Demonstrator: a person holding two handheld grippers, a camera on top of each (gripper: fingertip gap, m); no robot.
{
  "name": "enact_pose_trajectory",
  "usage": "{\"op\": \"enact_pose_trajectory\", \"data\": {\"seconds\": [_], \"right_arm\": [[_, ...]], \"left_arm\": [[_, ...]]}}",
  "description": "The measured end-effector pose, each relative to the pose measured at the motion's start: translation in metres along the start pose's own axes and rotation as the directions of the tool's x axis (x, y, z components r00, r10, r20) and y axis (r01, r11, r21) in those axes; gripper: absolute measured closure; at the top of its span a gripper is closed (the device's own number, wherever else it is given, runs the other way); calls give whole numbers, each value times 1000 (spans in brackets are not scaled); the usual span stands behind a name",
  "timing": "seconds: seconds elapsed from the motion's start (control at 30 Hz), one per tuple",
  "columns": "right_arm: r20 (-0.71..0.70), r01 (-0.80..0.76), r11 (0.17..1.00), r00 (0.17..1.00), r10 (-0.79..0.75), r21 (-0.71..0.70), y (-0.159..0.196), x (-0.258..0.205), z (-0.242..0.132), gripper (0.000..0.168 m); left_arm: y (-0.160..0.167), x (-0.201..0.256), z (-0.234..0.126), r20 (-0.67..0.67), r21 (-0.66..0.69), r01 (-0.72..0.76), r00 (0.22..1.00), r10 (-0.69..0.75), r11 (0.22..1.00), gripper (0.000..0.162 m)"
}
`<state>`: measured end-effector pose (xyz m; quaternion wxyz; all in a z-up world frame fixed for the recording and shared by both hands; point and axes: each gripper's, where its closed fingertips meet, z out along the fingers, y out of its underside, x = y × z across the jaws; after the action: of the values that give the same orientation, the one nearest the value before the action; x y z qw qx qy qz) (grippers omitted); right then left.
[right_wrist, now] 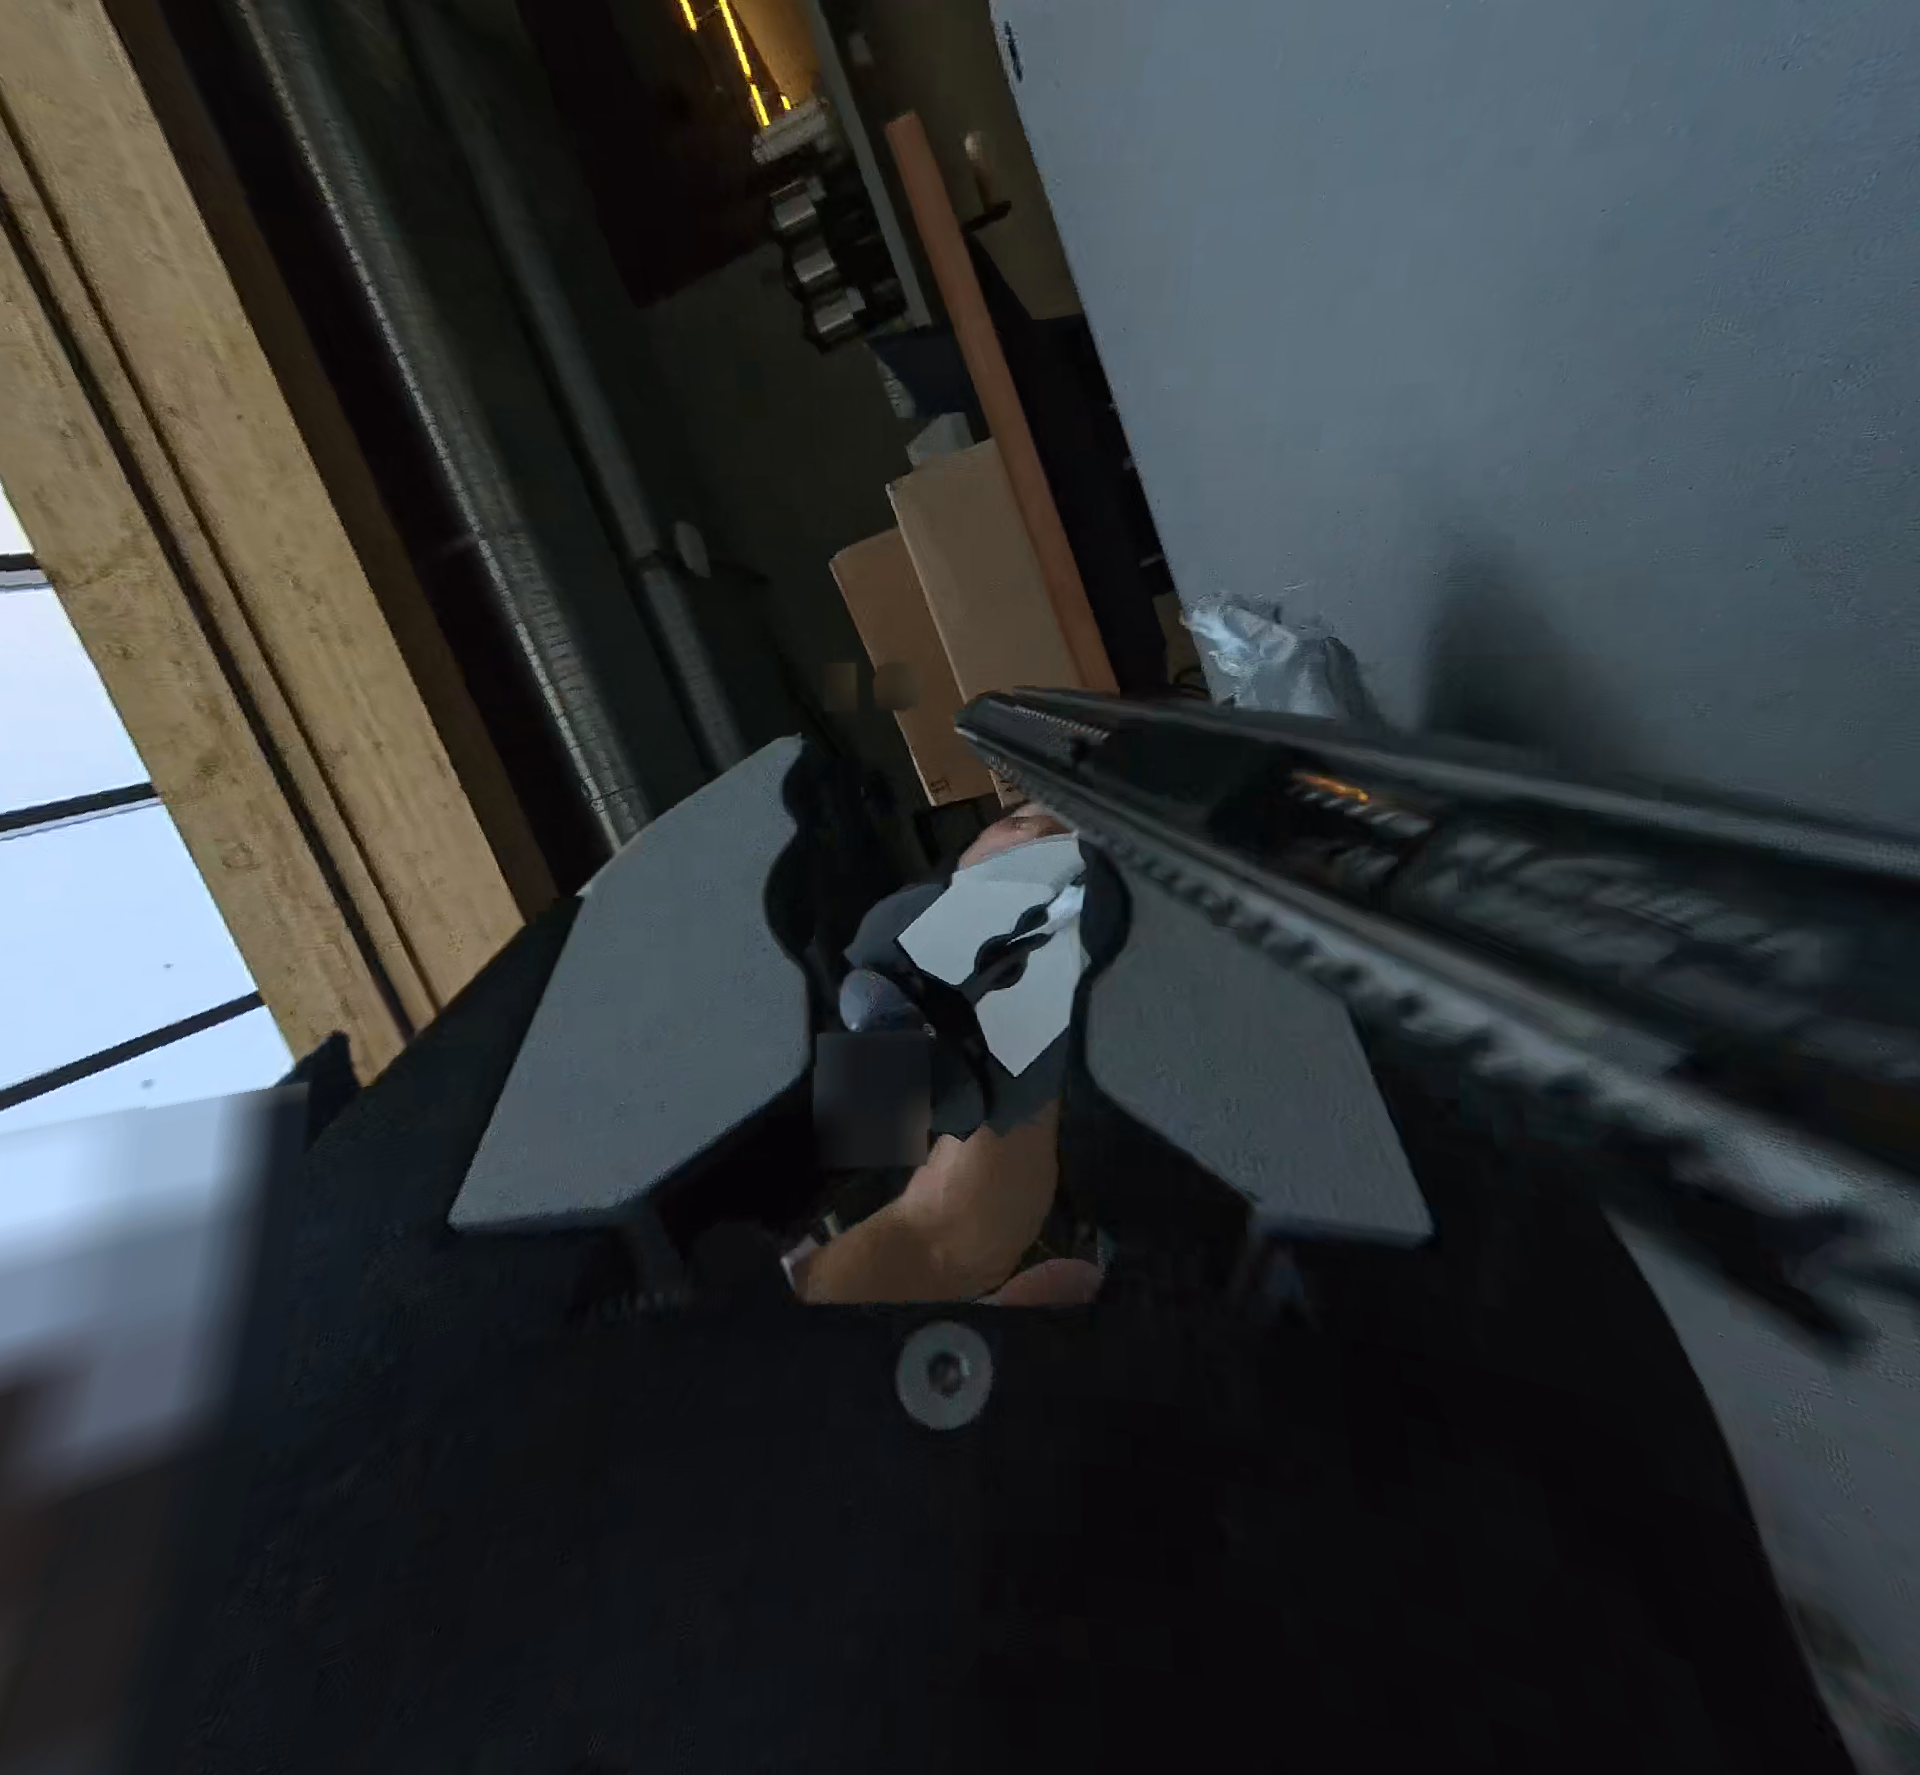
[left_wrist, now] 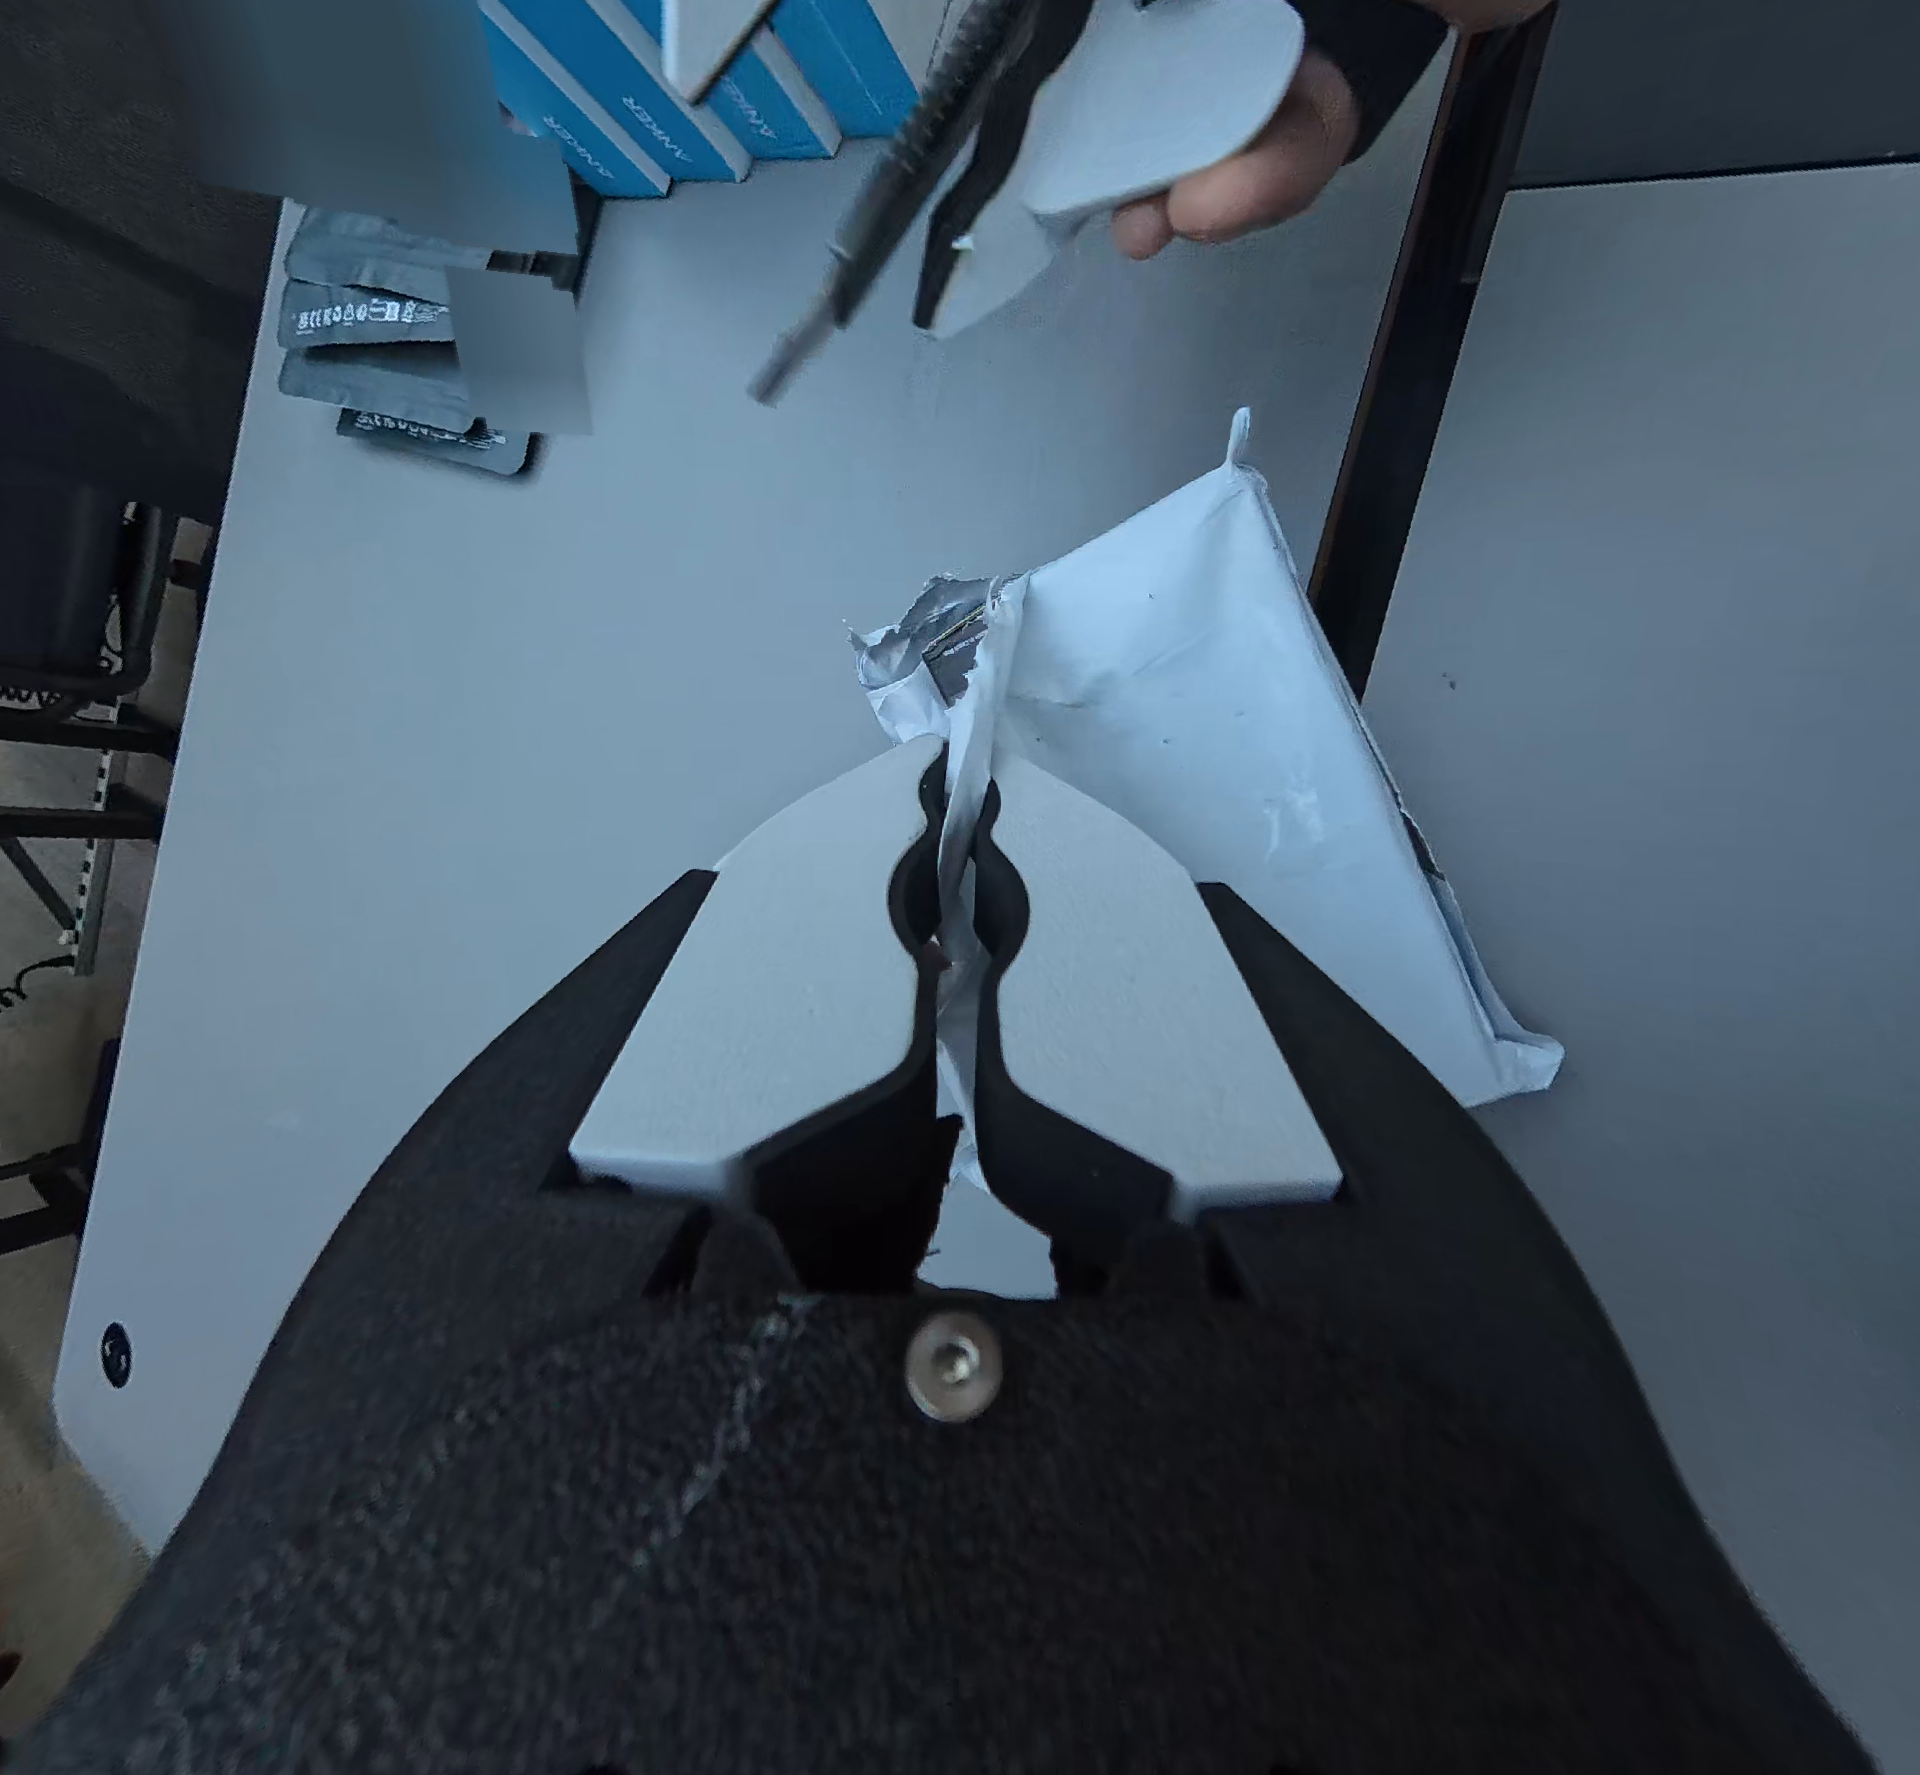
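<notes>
Closest in, on the left hand-held gripper (left_wrist: 961, 790): jaws nipped almost together on the torn lip of a white mailer bag (left_wrist: 1195, 769). Grips only that thin crumpled strip of film. Leaves the bag's body slanting away to the right, lower corner down on the grey worktop (left_wrist: 520, 790). Shows silver lining (left_wrist: 935, 619) at the ragged mouth just past the fingertips.

Looks light, soft and slick. Probably stretches or rips further if pulled hard by the frayed strip. Better taken by the folded seam or the fuller body, where the film lies doubled. Seems to hold something flat inside, though hard to confirm from this angle.

Farther out, above the bag and apart from it: the right hand-held gripper (right_wrist: 945, 821), jaws spread wide with nothing pinched between the pads. Carries a long black toothed tool (right_wrist: 1351, 842) along its right finger; cannot tell how it is fastened or held. Beside it, a hand (left_wrist: 1247, 177). Beyond, on the worktop's far side, blue boxes (left_wrist: 644, 63) and grey pouches (left_wrist: 384, 323).
</notes>
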<state>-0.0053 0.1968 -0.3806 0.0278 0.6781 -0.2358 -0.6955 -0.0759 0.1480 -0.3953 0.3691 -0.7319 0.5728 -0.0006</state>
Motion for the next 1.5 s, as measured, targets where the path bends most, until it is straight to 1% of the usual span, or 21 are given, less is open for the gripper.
{"op": "enact_pose_trajectory", "data": {"seconds": [0.03, 0.07, 0.17, 0.23, 0.3, 0.33, 0.37, 0.4, 0.47, 0.53, 0.57, 0.6, 0.63, 0.7, 0.73, 0.93, 1.03, 1.17, 1.3, 1.4, 1.5], "right_arm": [[44, 2, 1000, 999, -1, -15, 4, -8, 3, 120], [39, 26, 999, 999, -24, -39, 9, -11, 7, 116], [-34, 54, 992, 998, -58, -114, 24, 0, 19, 107], [-72, 54, 994, 996, -61, -92, 19, 8, 24, 104], [-50, 46, 998, 998, -49, -43, 12, 6, 23, 106], [-48, 75, 997, 996, -76, -36, 11, 4, 21, 113], [-77, 152, 987, 985, -155, -44, 12, 4, 18, 124], [-142, 257, 963, 954, -266, -74, 13, 9, 15, 128], [-312, 419, 878, 823, -474, -231, 15, 28, 8, 121], [-384, 463, 777, 685, -619, -427, 22, 45, 6, 118], [-371, 443, 739, 662, -652, -507, 32, 48, 7, 113], [-347, 415, 712, 664, -663, -567, 44, 49, 10, 111], [-329, 400, 685, 658, -678, -609, 54, 49, 13, 112], [-312, 404, 640, 627, -714, -653, 63, 52, 17, 129], [-297, 418, 645, 640, -709, -640, 66, 50, 21, 141], [-260, 478, 707, 700, -665, -521, 69, 48, 38, 142], [-263, 508, 759, 730, -631, -408, 64, 42, 45, 143], [-355, 542, 800, 717, -600, -257, 34, 45, 37, 145], [-351, 526, 806, 726, -591, -272, 34, 55, 34, 146], [-327, 487, 837, 771, -546, -249, 38, 61, 41, 146], [-301, 430, 870, 819, -489, -243, 44, 69, 48, 143]], "left_arm": [[0, 0, 1, 3, -2, 0, 1000, 0, 1000, 162], [1, -1, 2, 5, -1, 8, 1000, -8, 1000, 162], [-1, -3, 3, 6, 13, 49, 999, -50, 999, 162], [-2, -1, 2, 2, 12, 56, 998, -56, 998, 162], [-3, -1, -3, 18, 20, 27, 999, -28, 999, 162], [-4, 1, -7, 25, 32, 13, 1000, -14, 999, 162], [-6, 2, -12, 33, 56, 0, 999, -2, 998, 162], [-9, 4, -18, 41, 86, -18, 999, 15, 996, 162], [-14, 8, -29, 59, 142, -58, 997, 50, 988, 162], [-15, 10, -37, 86, 159, -101, 992, 88, 982, 162], [-15, 11, -40, 96, 154, -120, 990, 106, 981, 162], [-15, 12, -42, 100, 148, -133, 988, 119, 980, 162], [-15, 13, -44, 104, 148, -143, 986, 128, 979, 162], [-15, 14, -48, 109, 148, -152, 985, 137, 977, 162], [-12, 16, -48, 104, 136, -160, 984, 147, 978, 162], [3, 19, -60, 83, 128, -151, 987, 141, 980, 162], [7, 22, -67, 82, 122, -179, 982, 170, 976, 162], [15, 25, -84, 29, 118, -142, 990, 139, 983, 162], [23, 47, -91, 11, 95, -319, 947, 320, 943, 162], [33, 49, -98, -11, 105, -330, 943, 333, 938, 162], [53, 37, -90, 39, 34, -422, 906, 421, 906, 162]]}}
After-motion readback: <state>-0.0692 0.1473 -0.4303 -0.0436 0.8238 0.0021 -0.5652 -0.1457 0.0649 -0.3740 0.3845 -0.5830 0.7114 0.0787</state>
